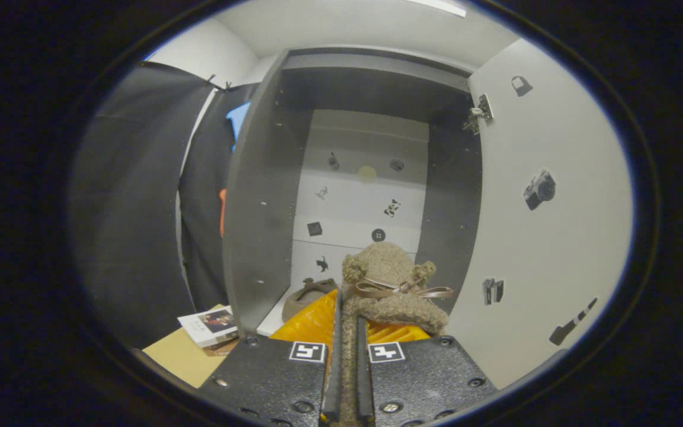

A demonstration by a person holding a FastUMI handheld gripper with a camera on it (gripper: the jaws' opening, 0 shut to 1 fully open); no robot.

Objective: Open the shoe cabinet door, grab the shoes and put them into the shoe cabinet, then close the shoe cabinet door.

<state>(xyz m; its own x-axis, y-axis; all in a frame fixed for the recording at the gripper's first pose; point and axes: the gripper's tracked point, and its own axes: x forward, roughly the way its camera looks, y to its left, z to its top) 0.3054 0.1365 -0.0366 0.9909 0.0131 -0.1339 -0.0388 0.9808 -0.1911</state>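
Fuzzy tan shoe (392,284) sits pinched between our gripper (347,332) fingers, held just ahead of them; beyond it, the open cabinet (261,196) holds a second shoe (307,296) inside.

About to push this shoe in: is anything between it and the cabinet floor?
The door stands open. The fingers grip the fuzzy shoe at the cabinet's mouth. Another shoe already lies inside, to its left; nothing else visible blocks it.

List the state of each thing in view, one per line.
Cabinet: open, door swung wide to the right.
Tongs: shut on a fuzzy shoe, held at the cabinet mouth.
Second shoe: already lying inside the cabinet.
Booklet: closed, lying outside the cabinet.
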